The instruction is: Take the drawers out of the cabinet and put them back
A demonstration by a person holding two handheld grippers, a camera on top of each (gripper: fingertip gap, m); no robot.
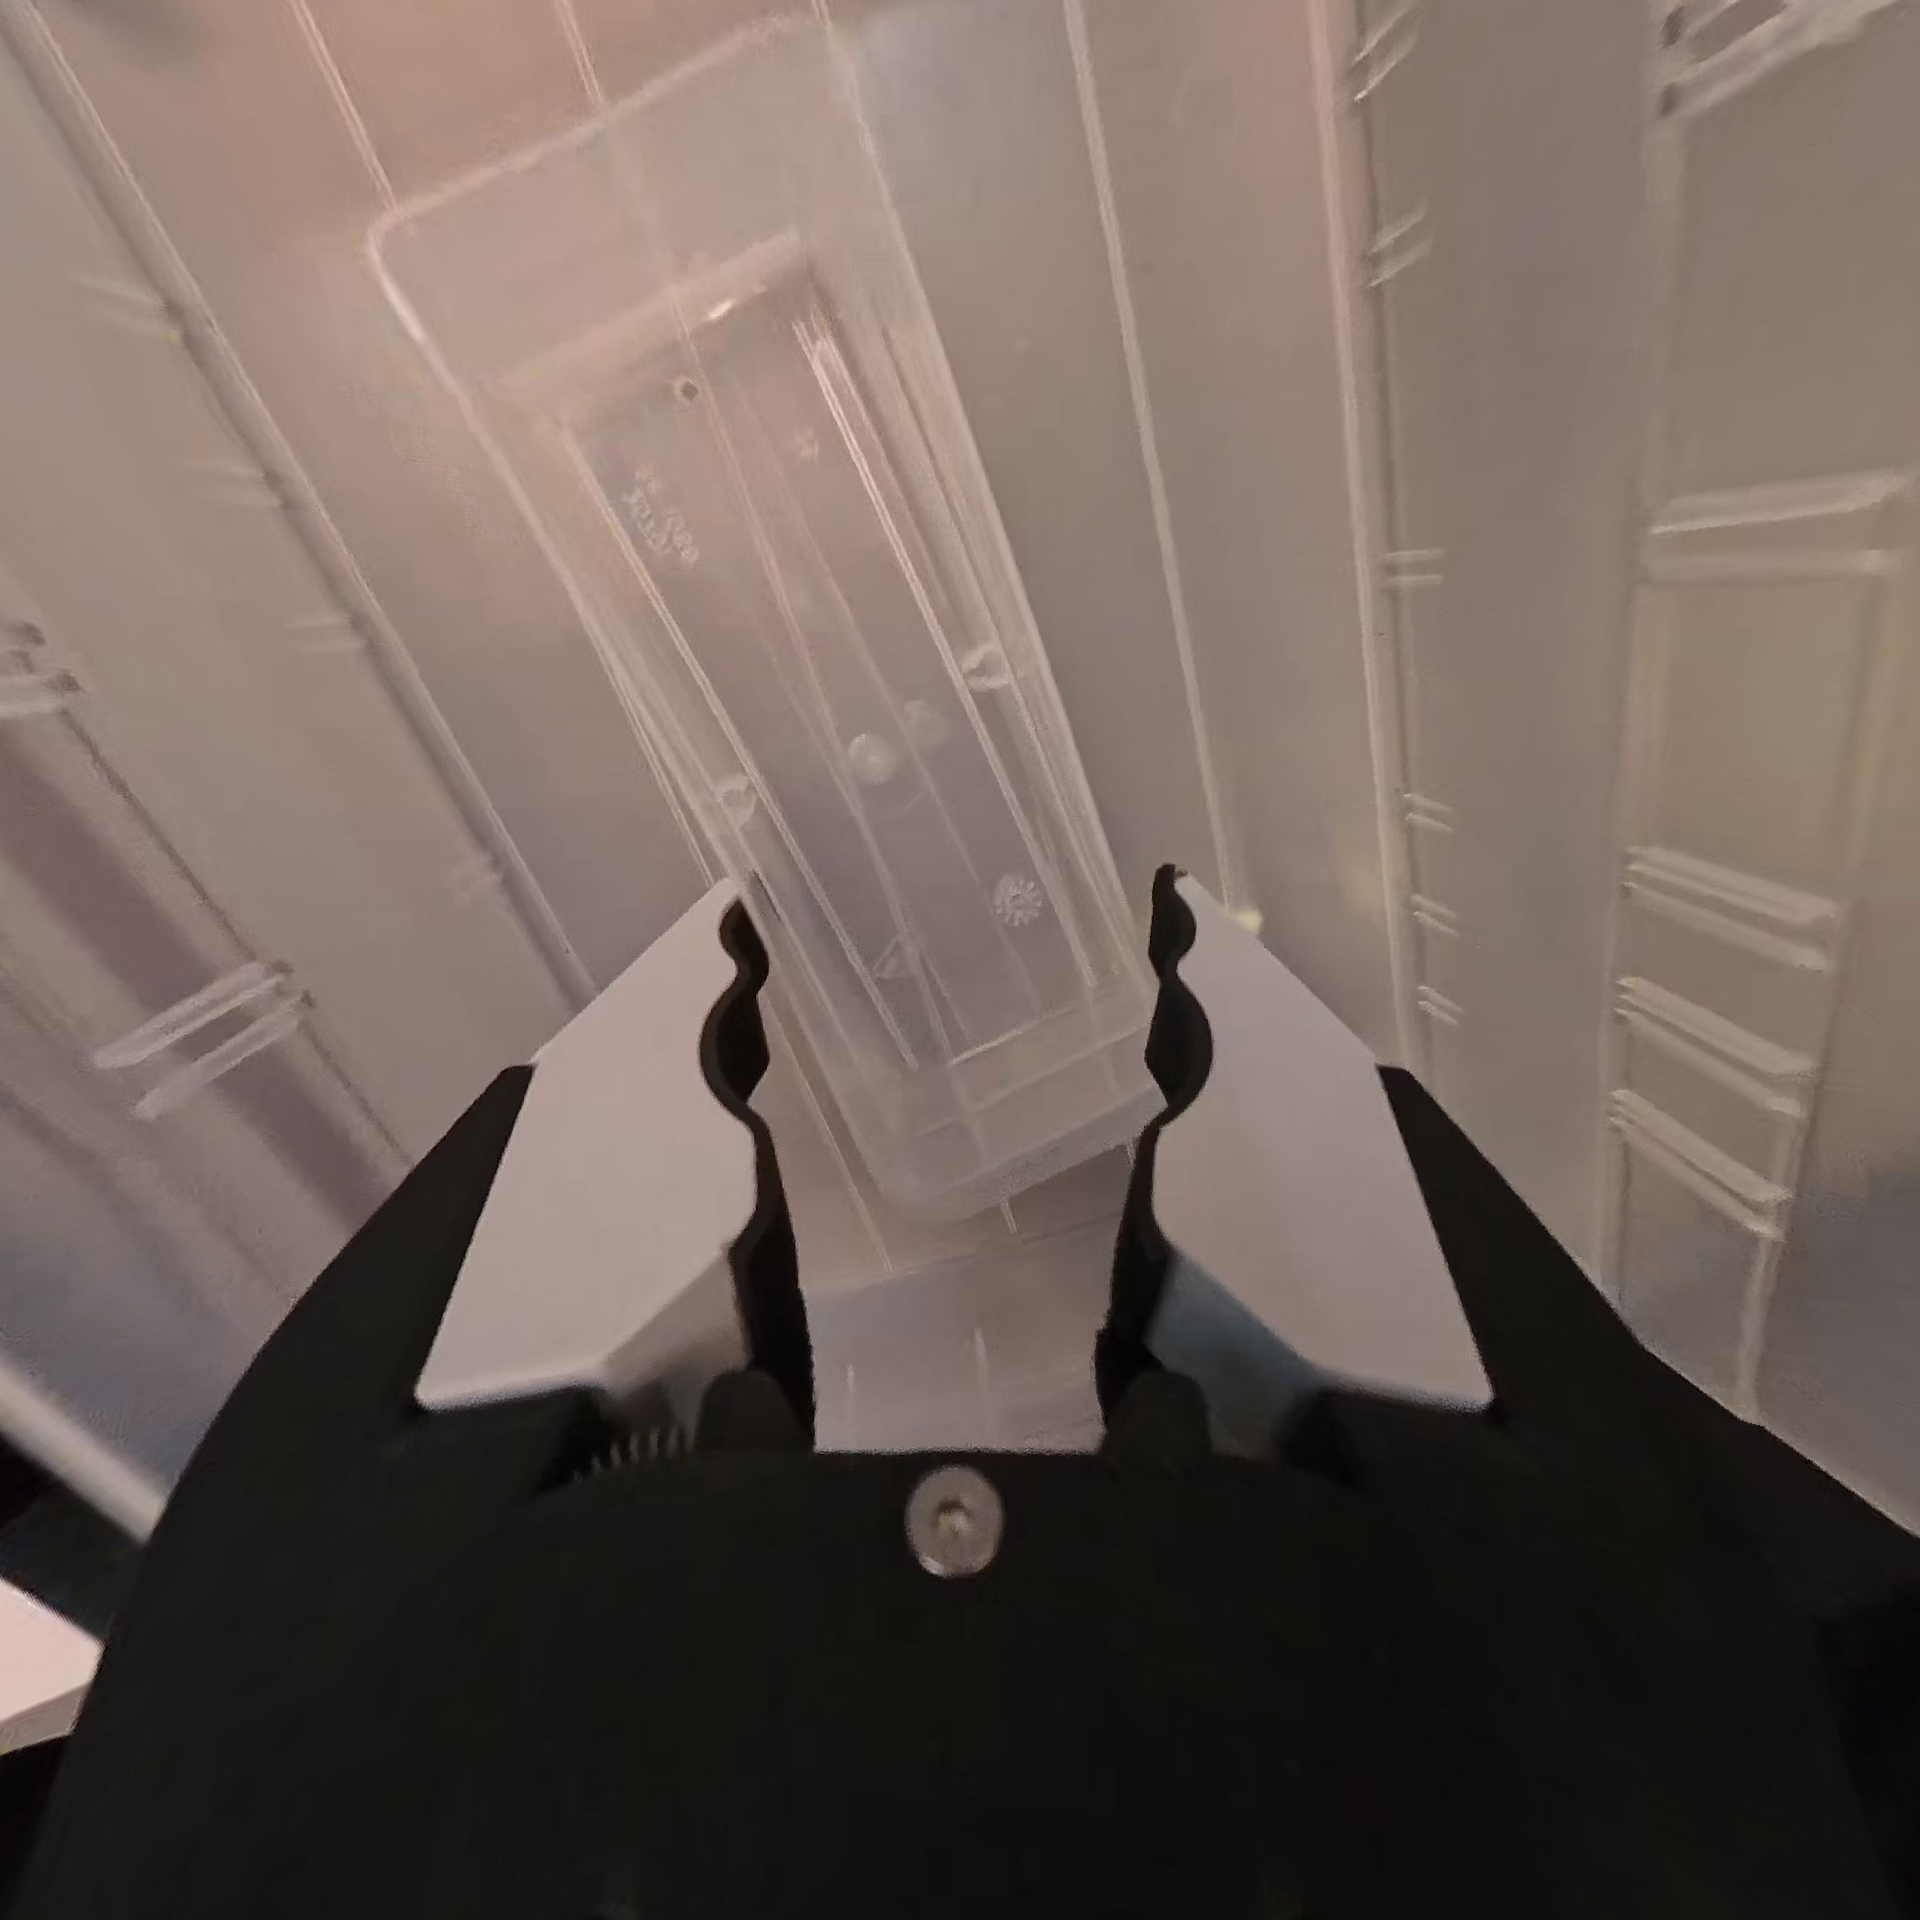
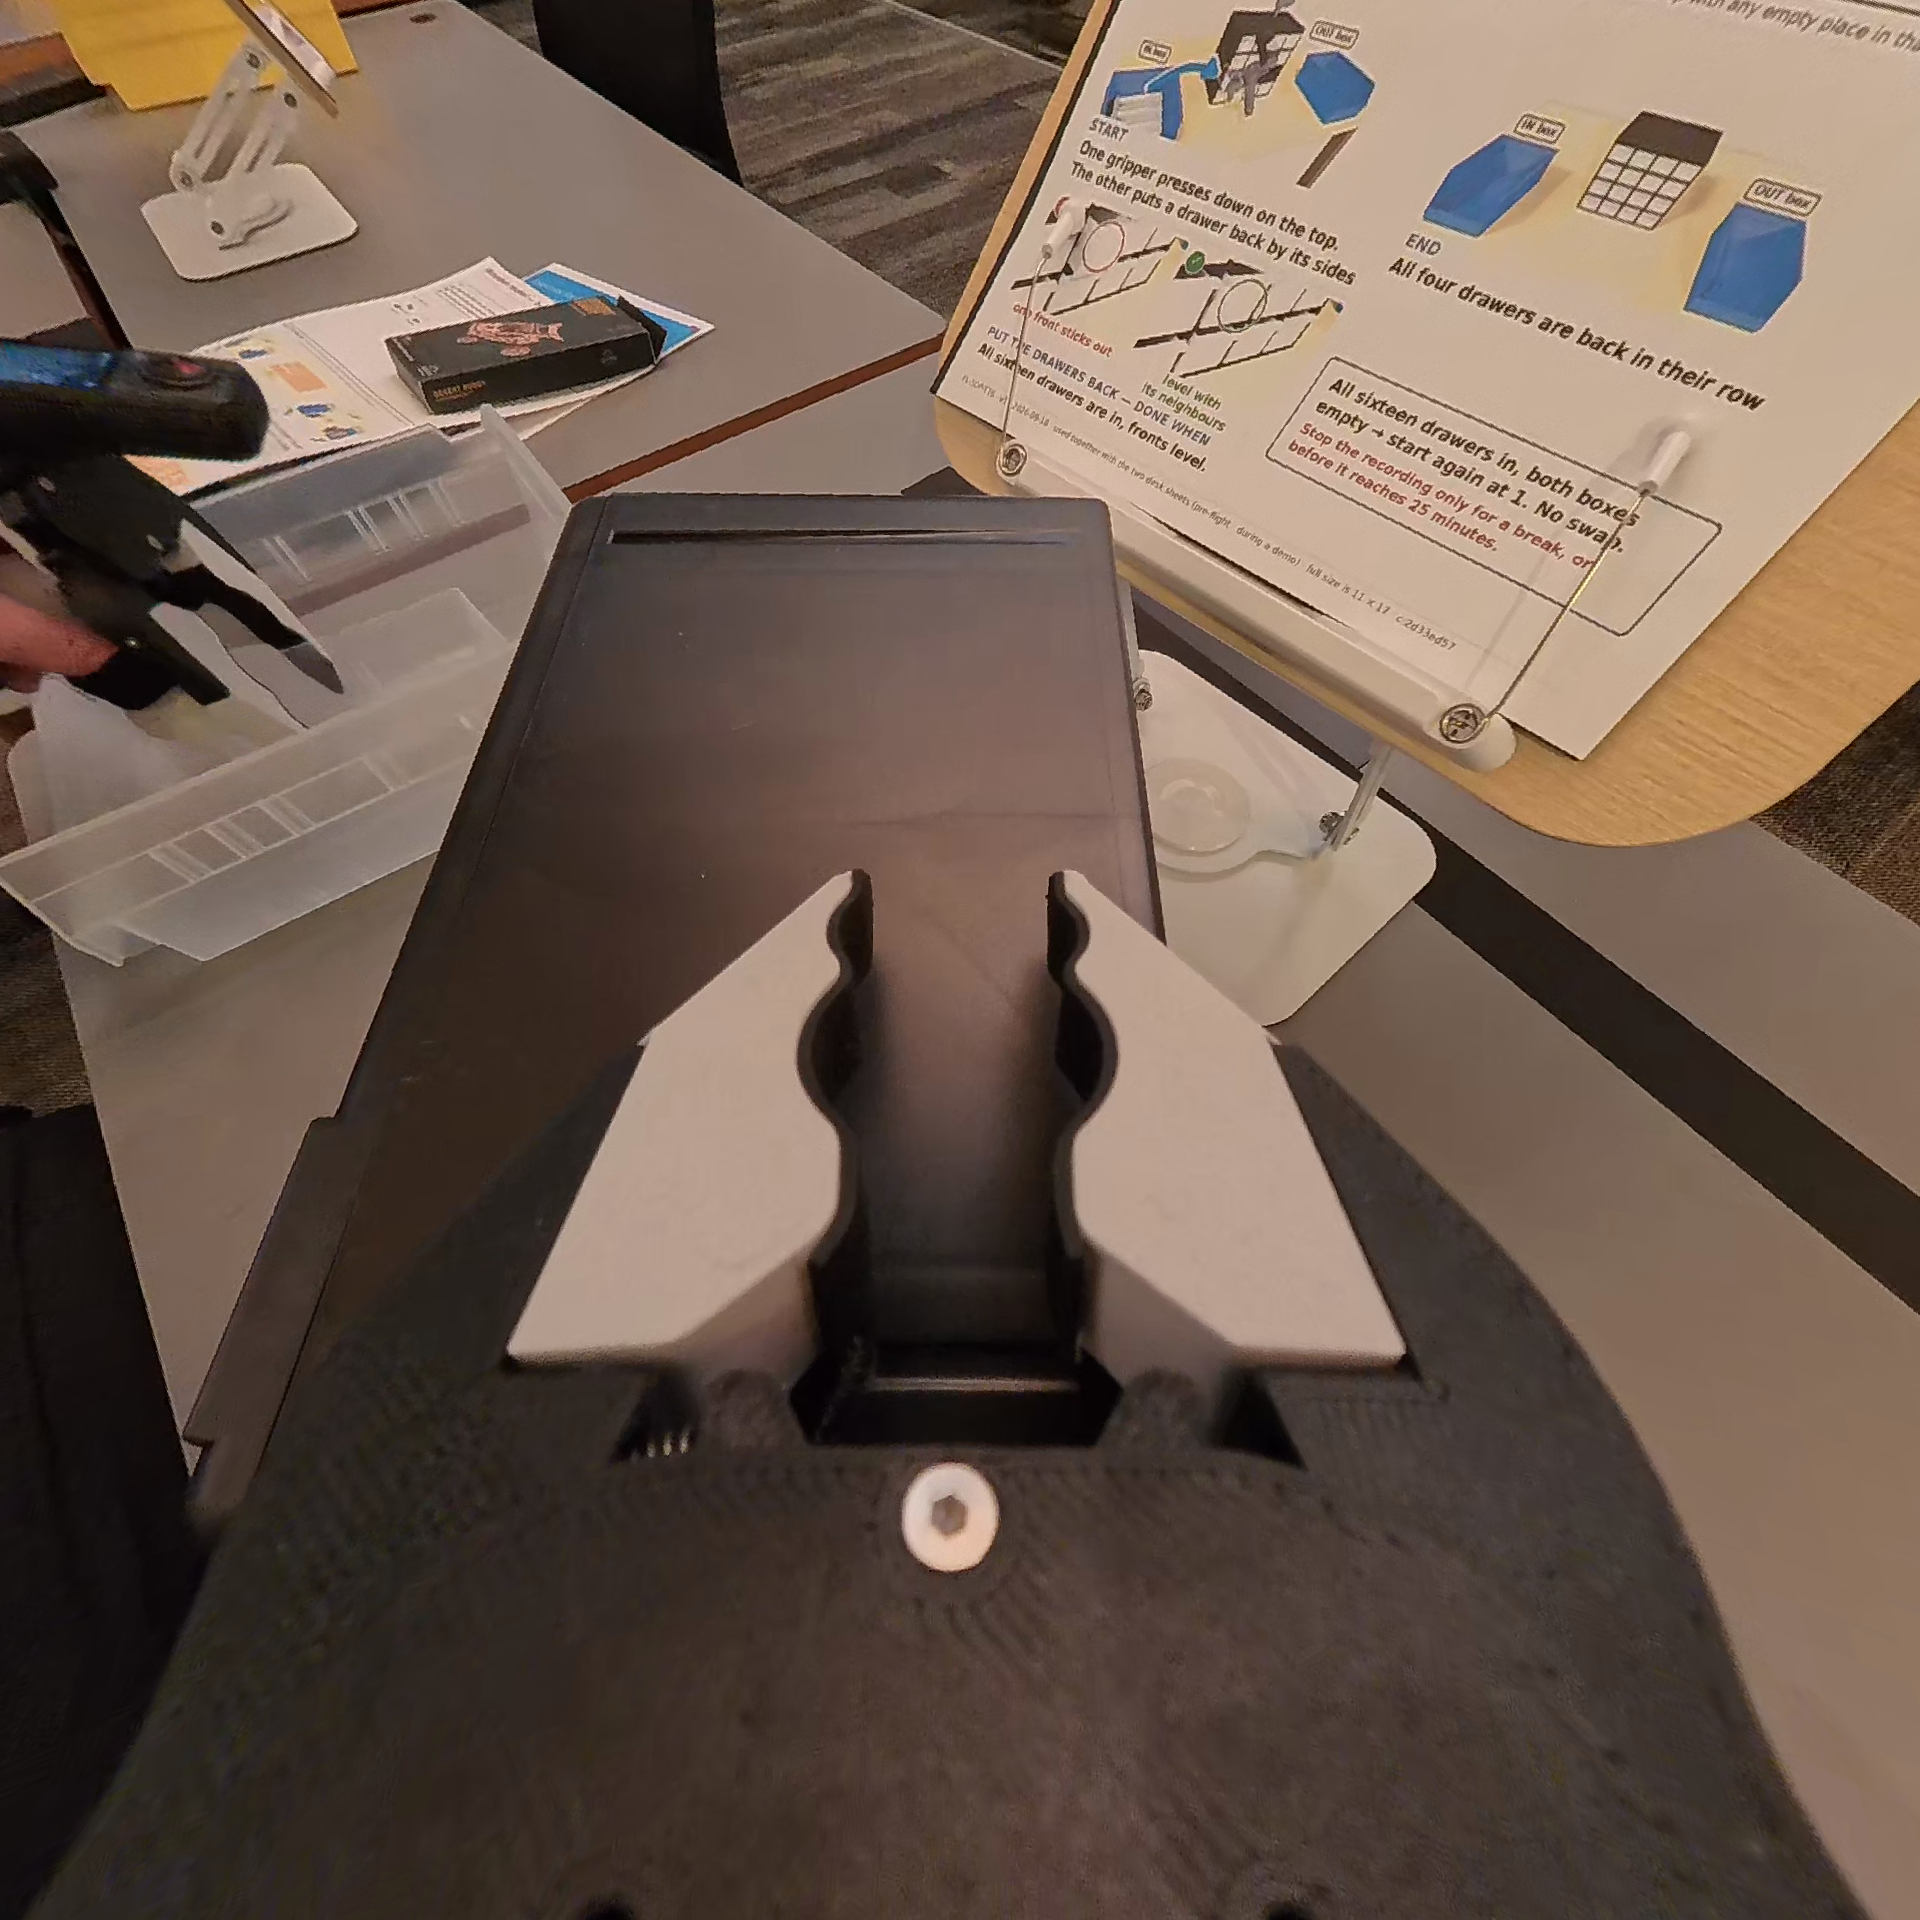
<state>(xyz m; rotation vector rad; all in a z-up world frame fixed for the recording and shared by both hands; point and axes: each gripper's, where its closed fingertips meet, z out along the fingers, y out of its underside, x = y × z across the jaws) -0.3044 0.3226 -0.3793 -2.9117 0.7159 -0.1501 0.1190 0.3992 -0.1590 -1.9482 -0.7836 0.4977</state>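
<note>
A small clear drawer [image 1: 831, 644] lies slanted on the floor of a translucent bin [image 1: 1507, 520]. My left gripper [image 1: 954, 899] is open, its fingertips straddle the drawer's near end, and I cannot tell whether they touch it. In the right wrist view the left gripper [image 2: 281, 665] reaches down into the same bin [image 2: 260, 831], left of the cabinet. My right gripper [image 2: 956, 883] is open and empty, low over the flat top of the black cabinet [image 2: 831, 707]. The cabinet's front and its drawers are hidden.
An instruction board [image 2: 1455, 312] on a white stand base [image 2: 1330, 894] stands right of the cabinet. Farther left on the grey tables are papers with a black box [image 2: 520, 348] and a white phone stand [image 2: 244, 197]. A hand shows at the left edge.
</note>
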